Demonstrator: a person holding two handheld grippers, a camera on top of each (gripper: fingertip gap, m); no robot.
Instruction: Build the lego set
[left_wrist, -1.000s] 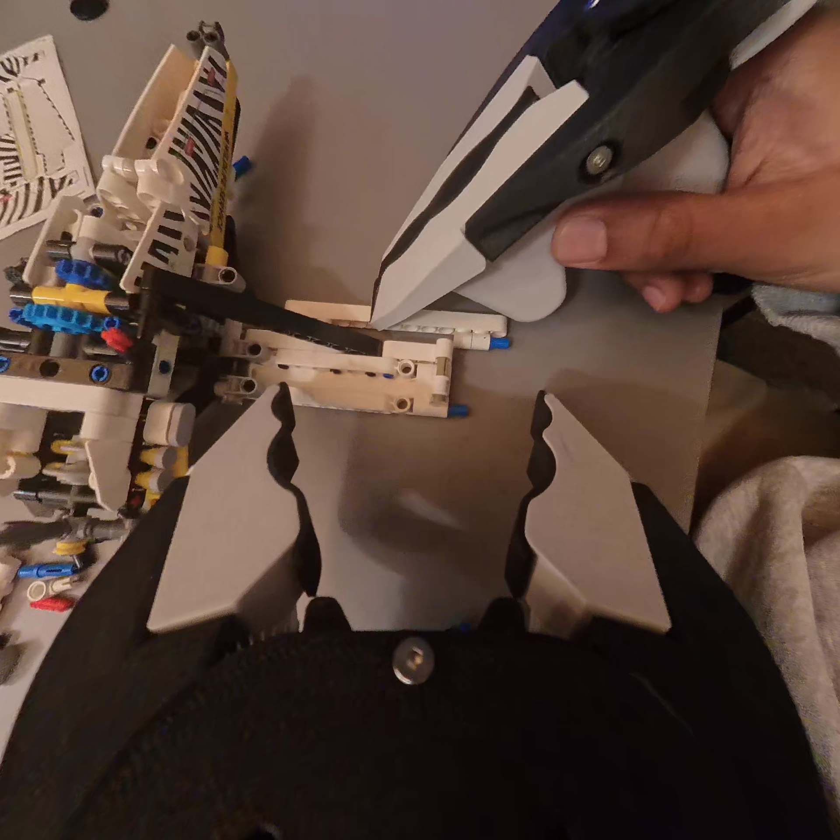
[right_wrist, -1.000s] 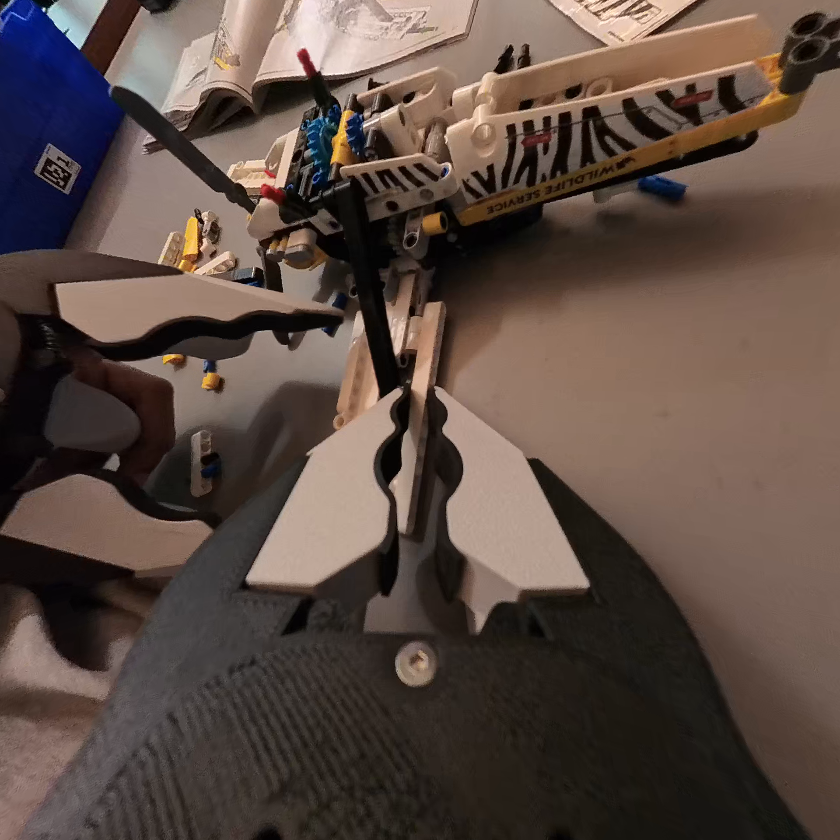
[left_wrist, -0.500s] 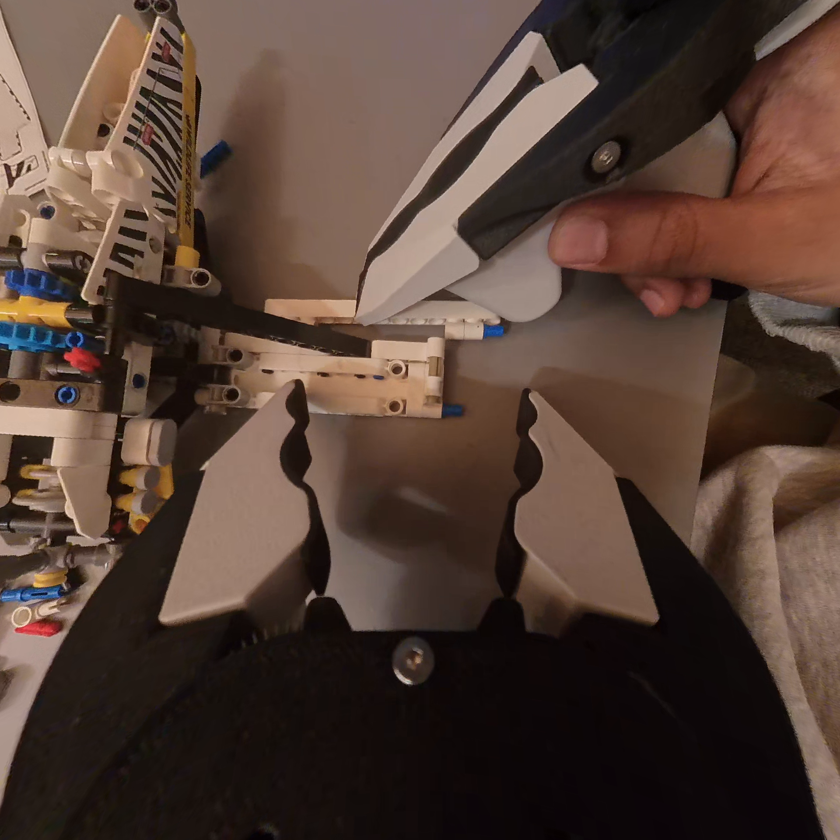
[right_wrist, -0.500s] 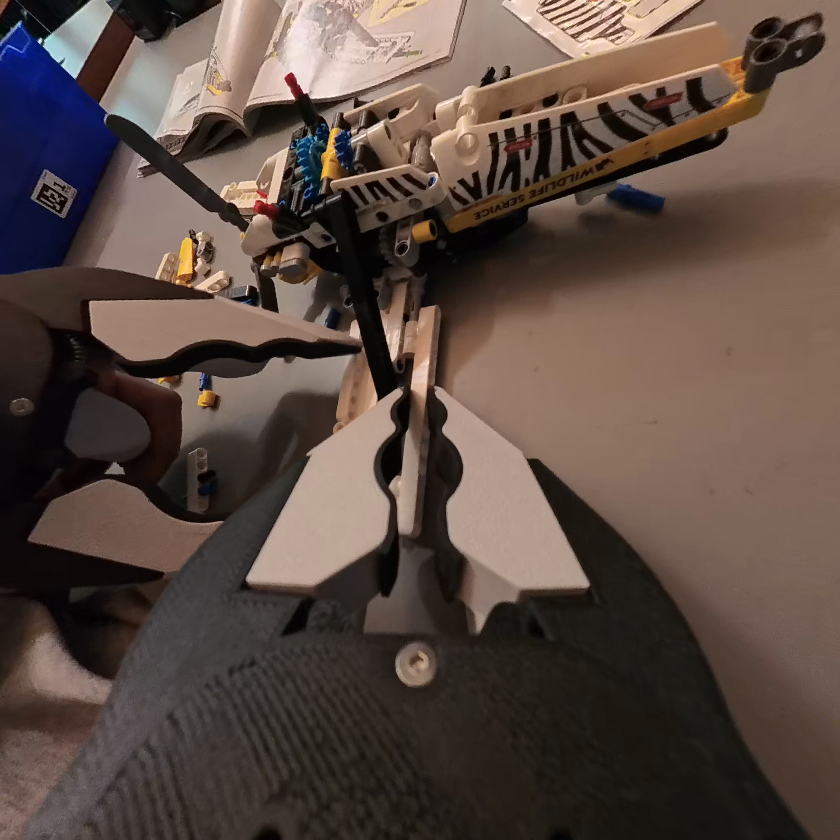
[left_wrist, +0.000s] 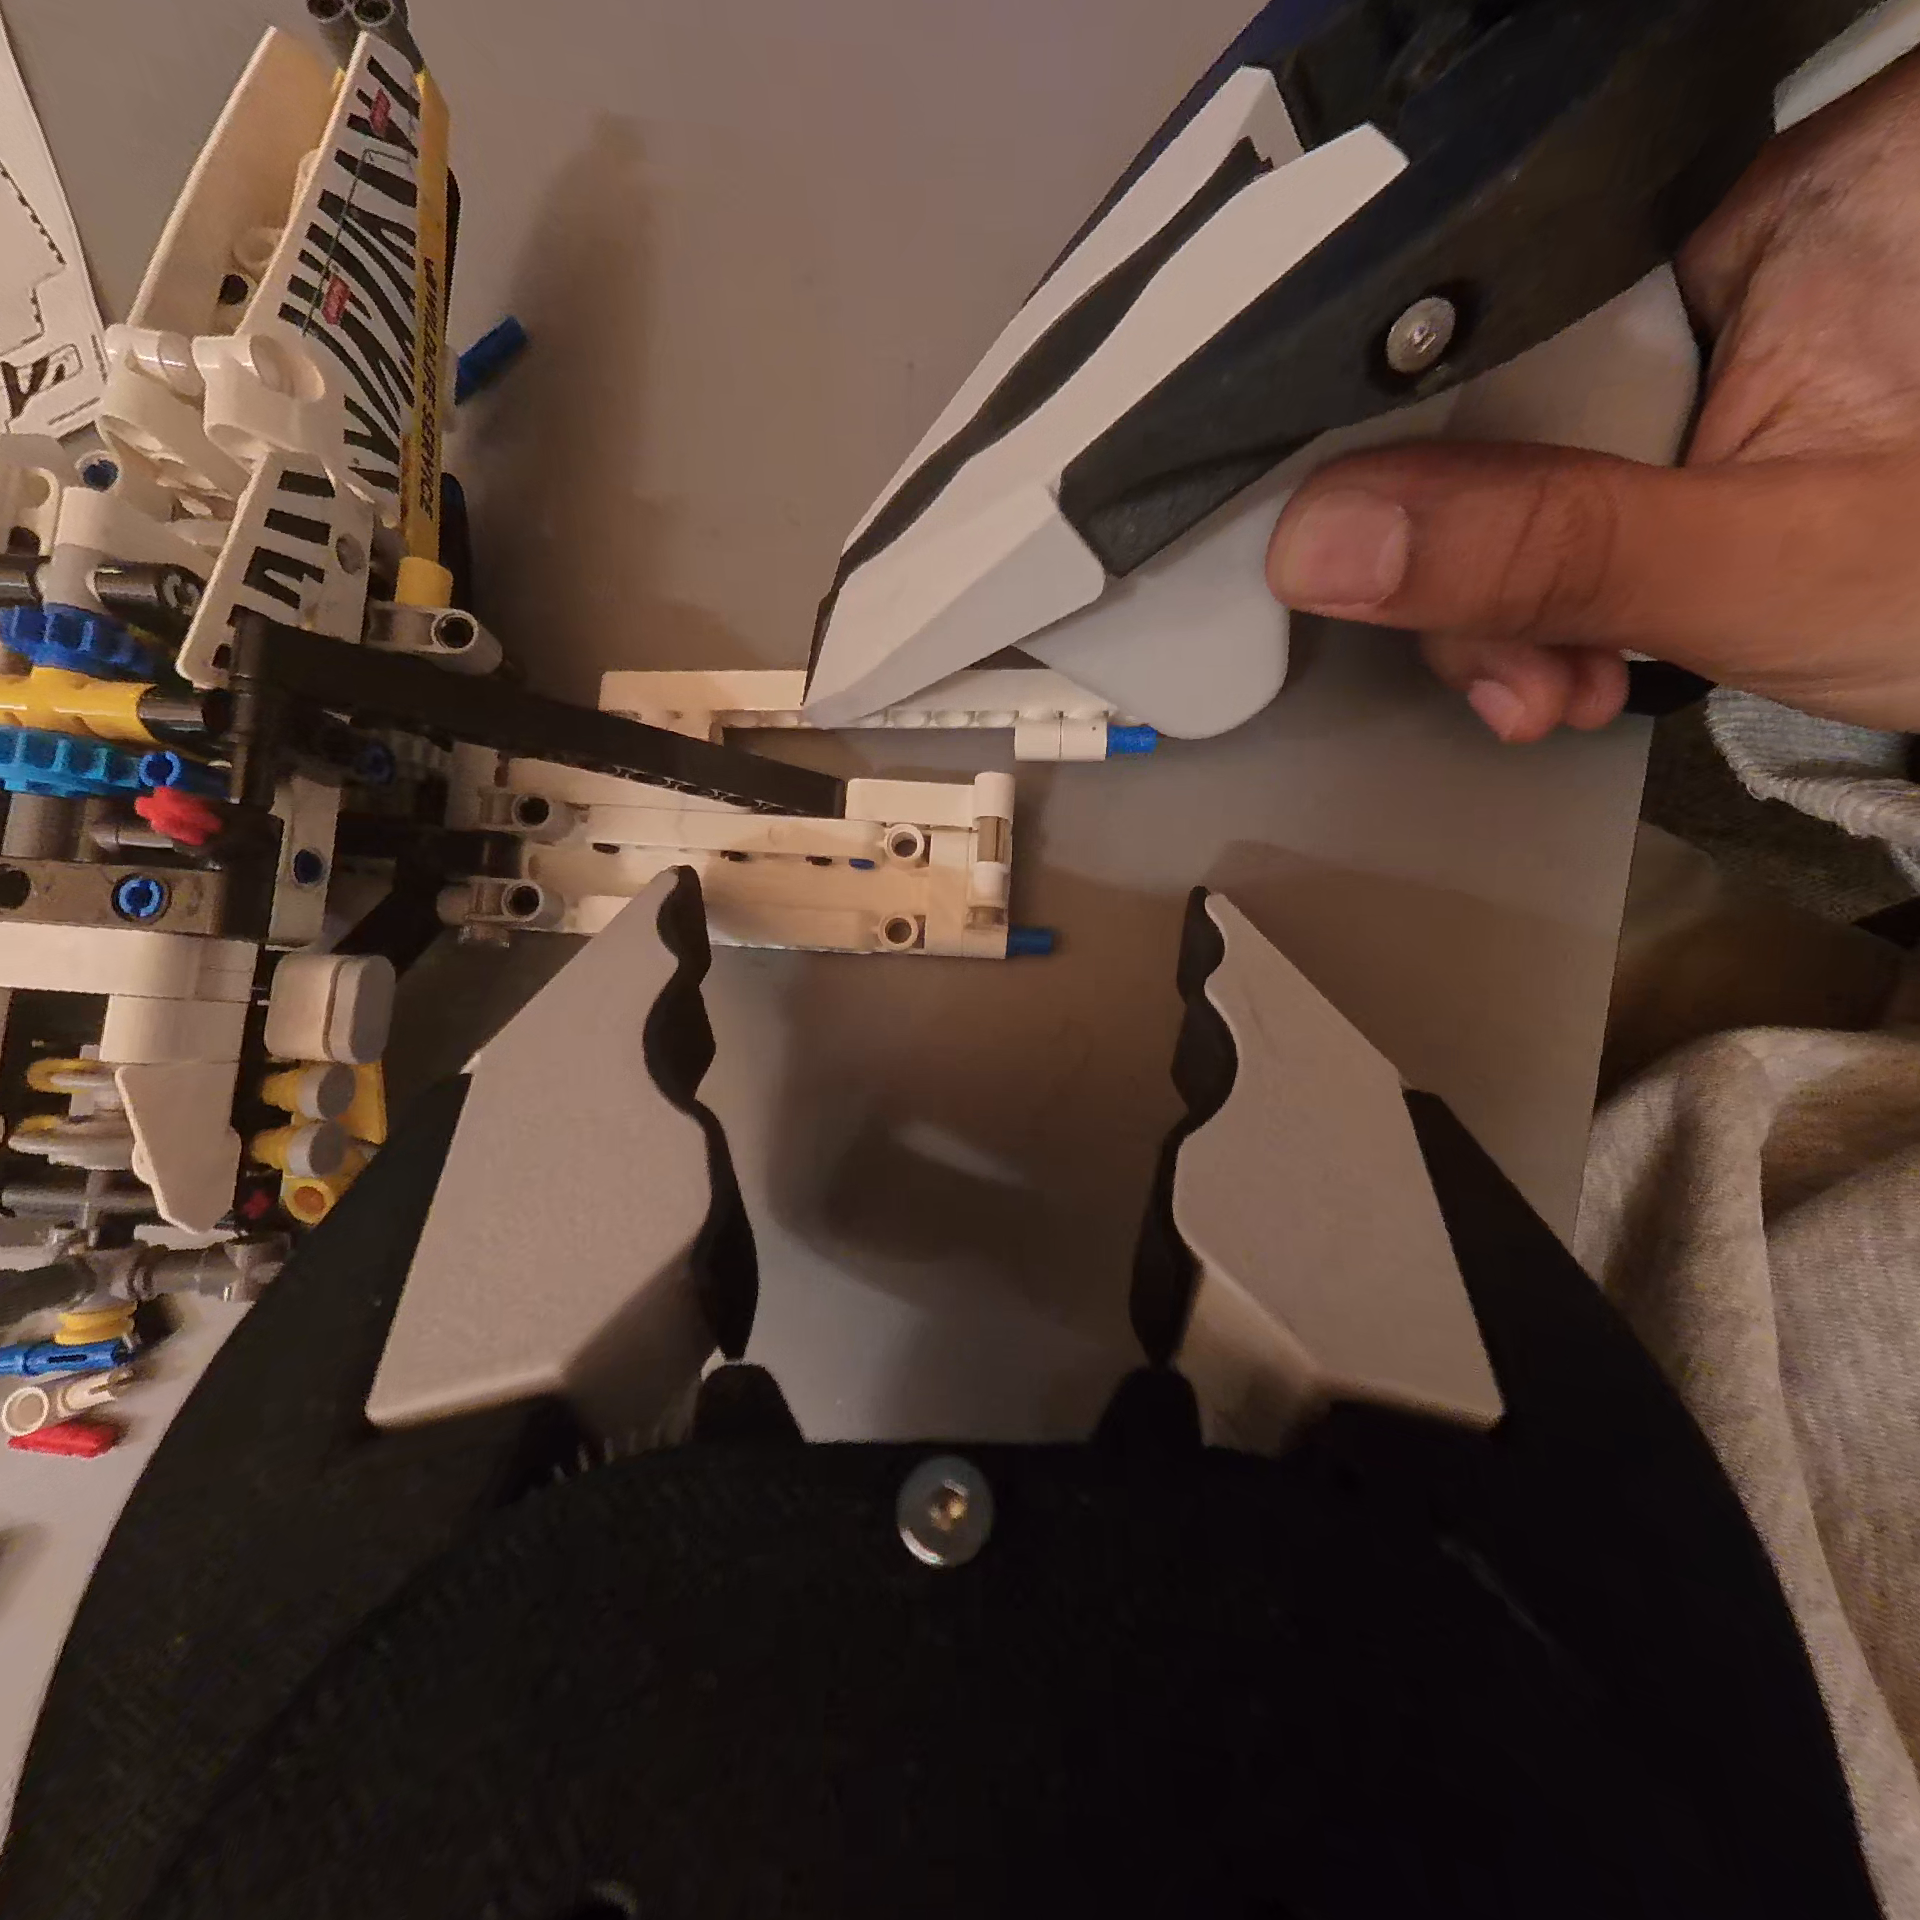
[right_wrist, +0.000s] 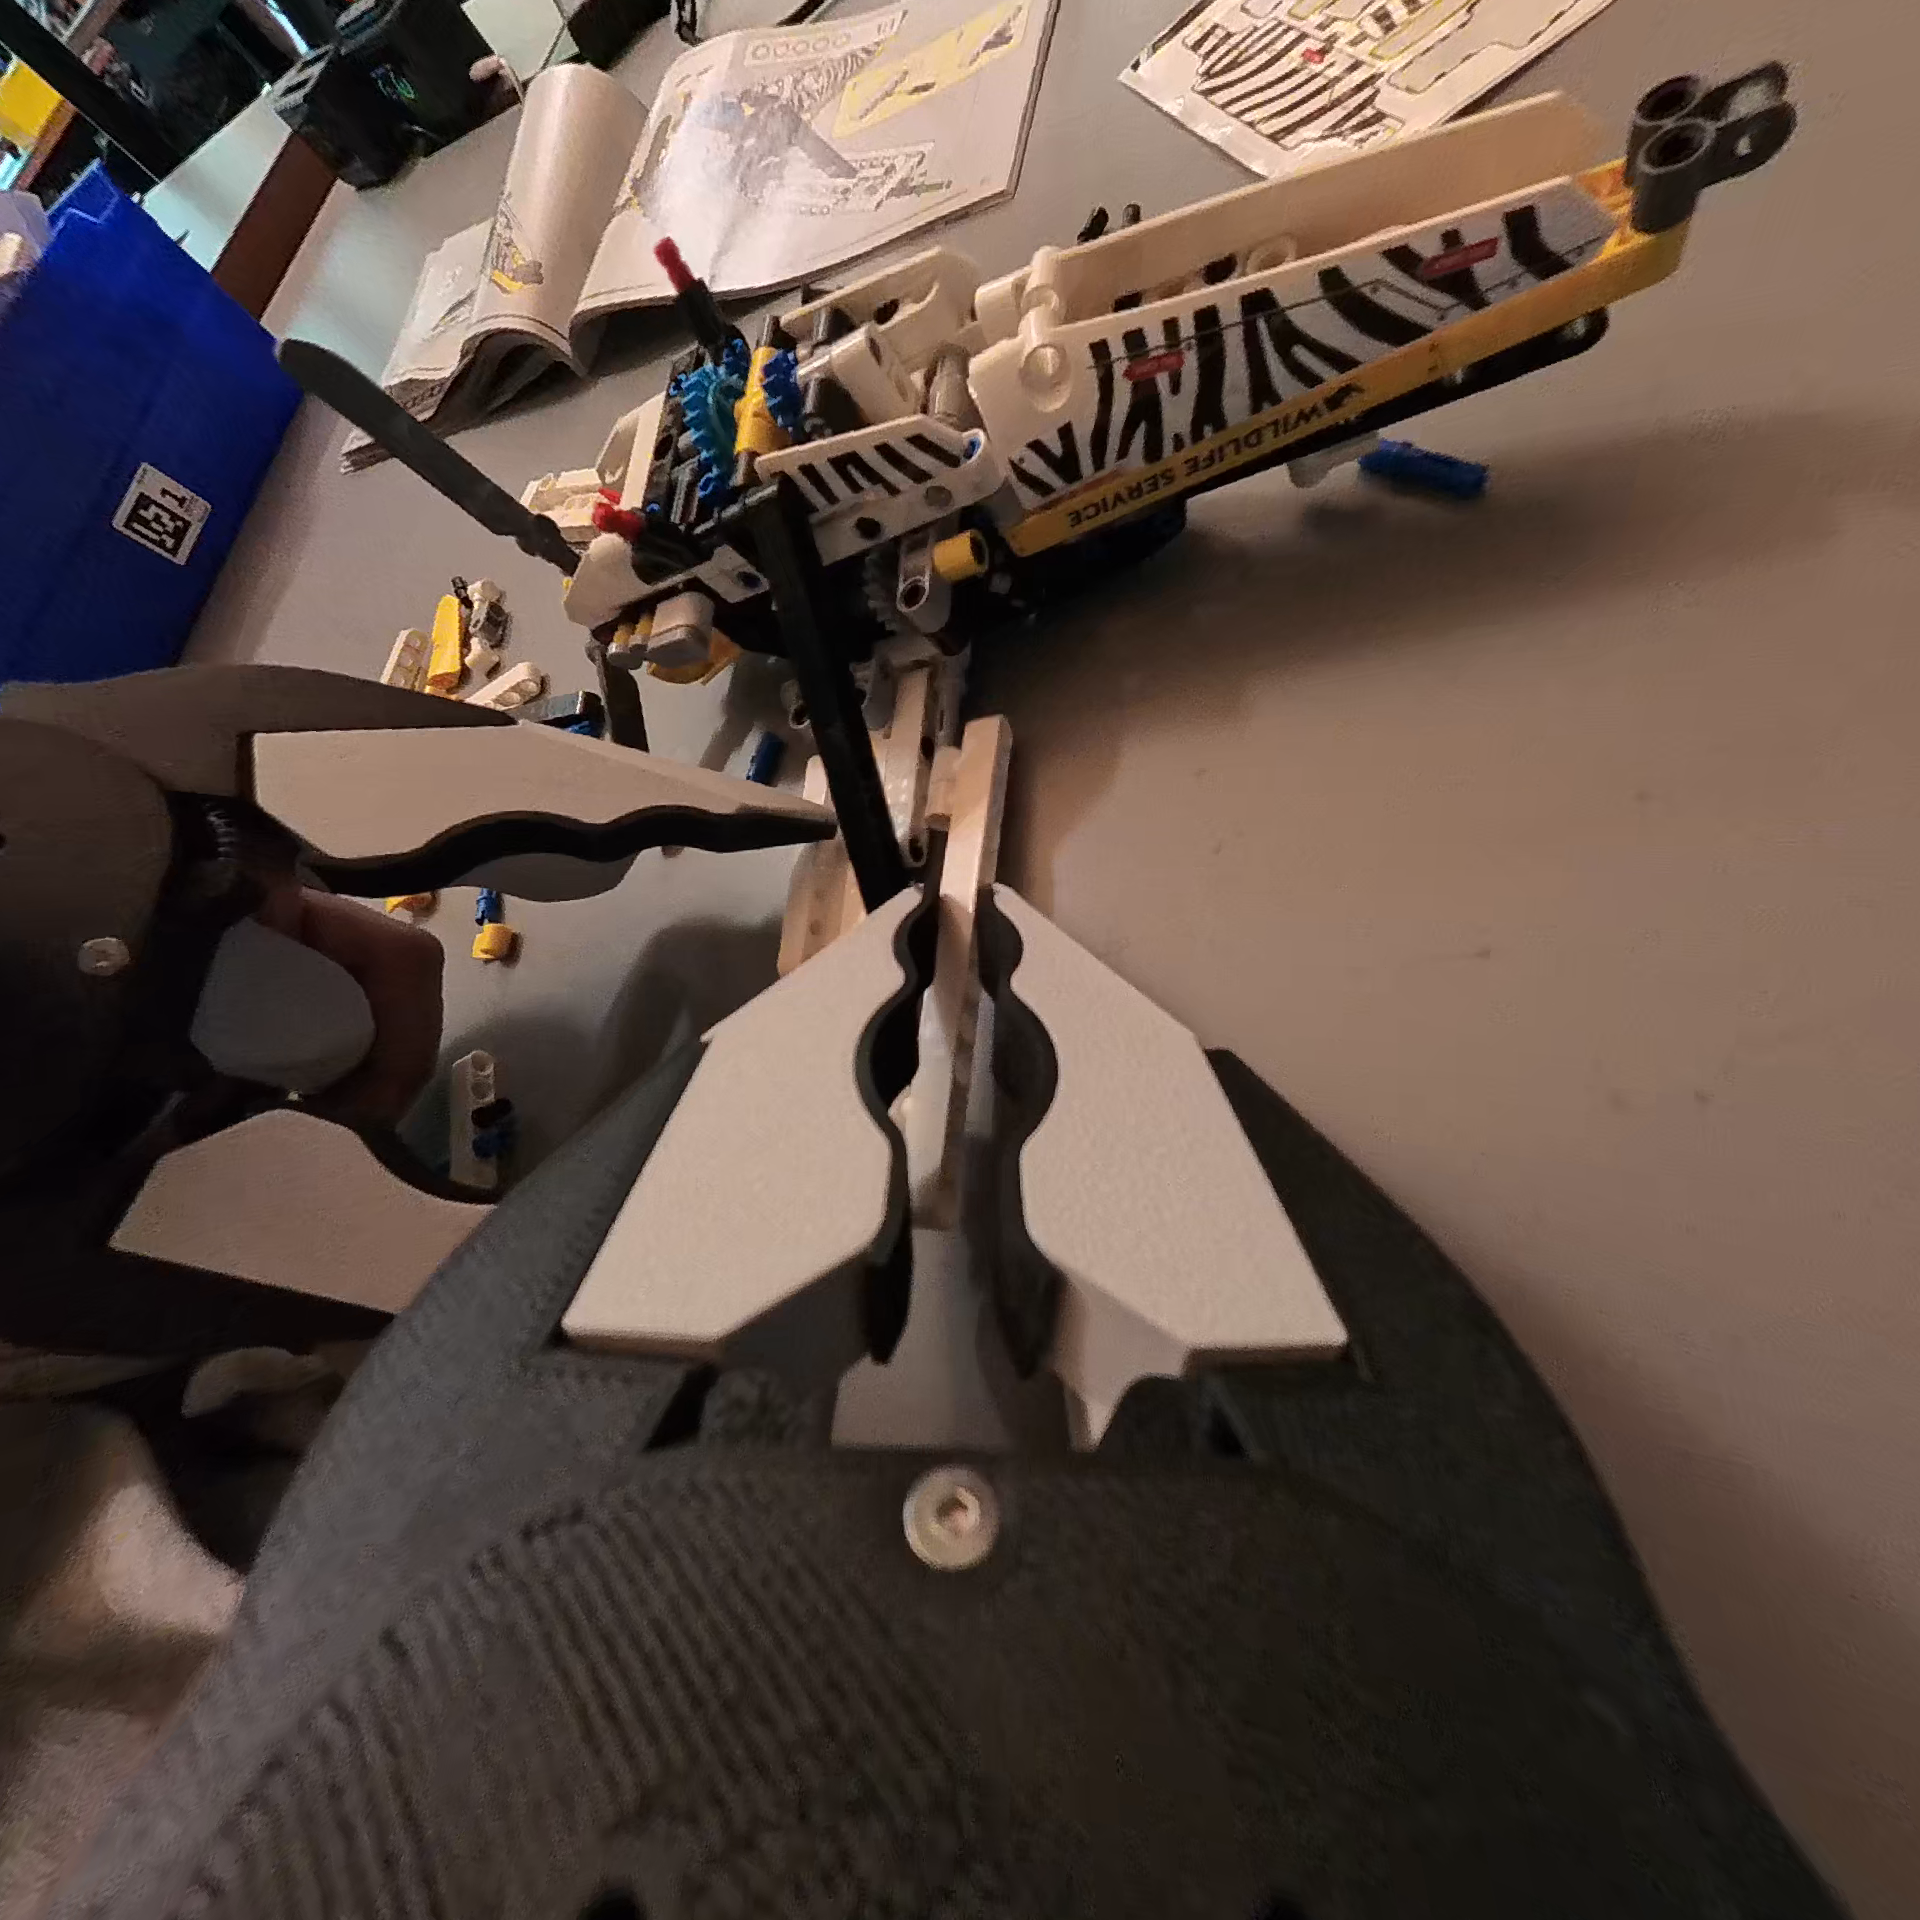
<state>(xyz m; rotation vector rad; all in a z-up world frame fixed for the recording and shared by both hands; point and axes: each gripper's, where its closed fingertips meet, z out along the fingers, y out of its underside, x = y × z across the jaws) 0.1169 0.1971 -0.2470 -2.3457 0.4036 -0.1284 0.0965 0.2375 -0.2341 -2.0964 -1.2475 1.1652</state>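
Right gripper (right_wrist: 951, 925): clamped on a thin white beam (right_wrist: 961, 1023), held edge-up between its fingers.
Left gripper (left_wrist: 940, 914): jaws wide apart, nothing between them, just beside the near edge of the white frame (left_wrist: 831, 868).
White frame: lies flat on the grey table (left_wrist: 727, 312), joined to the helicopter model (right_wrist: 1143, 416).
Long axis: beam and frame both run straight out from the model's belly toward the right gripper, crosswise to the left gripper's fingers.
Nearer tool: the right one already has the beam; the left would, I judge, need only a short advance to steady the frame.
Black rotor blade (left_wrist: 582, 732): slants over the frame, close to the right fingertips.
Left wrist view only: beam's row of holes, blue pins, the person's hand (left_wrist: 1714, 520).
Right wrist view only: the grip itself, instruction booklet (right_wrist: 769, 177), sticker sheet (right_wrist: 1351, 73), blue bin (right_wrist: 114, 457), loose pieces (right_wrist: 468, 655).
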